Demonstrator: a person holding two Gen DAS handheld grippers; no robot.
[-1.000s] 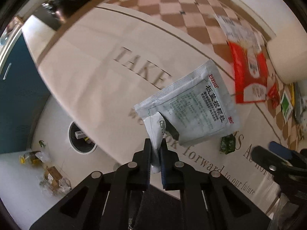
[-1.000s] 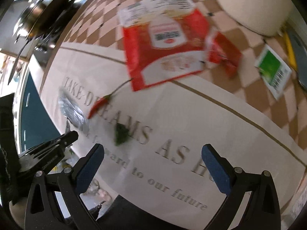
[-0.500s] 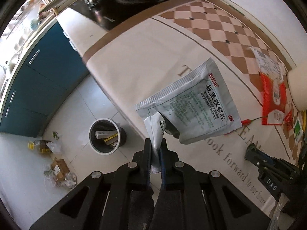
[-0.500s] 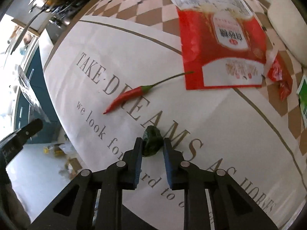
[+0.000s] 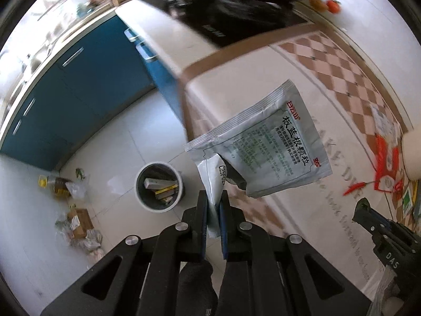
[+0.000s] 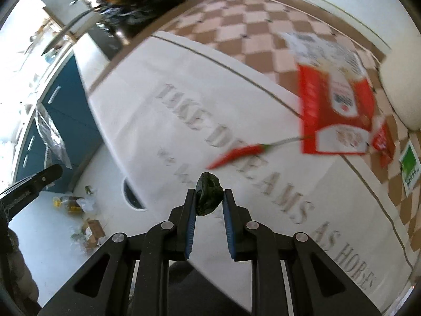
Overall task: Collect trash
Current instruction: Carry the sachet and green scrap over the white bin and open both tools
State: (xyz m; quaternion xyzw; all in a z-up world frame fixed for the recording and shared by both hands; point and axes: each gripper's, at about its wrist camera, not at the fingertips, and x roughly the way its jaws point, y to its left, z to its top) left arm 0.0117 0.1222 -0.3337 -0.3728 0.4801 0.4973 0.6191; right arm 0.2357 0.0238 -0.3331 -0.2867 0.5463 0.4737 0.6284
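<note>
Sachet (image 5: 265, 142) hangs from the left gripper (image 5: 212, 205), pinched by its torn corner so the silvery body dangles free, out past the table edge (image 5: 189, 97). Below it on the floor stands the bin (image 5: 158, 187), open and already holding a few scraps; carrying the packet by one corner probably lets it fall straight in once the jaws let go. The sachet is not yet above the bin's mouth, so I judge this as the carry, partway there.

The right gripper (image 6: 209, 197) is clenched on a small dark green lump (image 6: 208, 197), lifted clear of the tablecloth (image 6: 263, 226); what the lump is I cannot tell. Holding both pieces at once should save a second trip to the bin.

On the cloth lie a red chilli (image 6: 236, 155) and a red packet (image 6: 335, 110), with a green label (image 6: 409, 164) further off.
</note>
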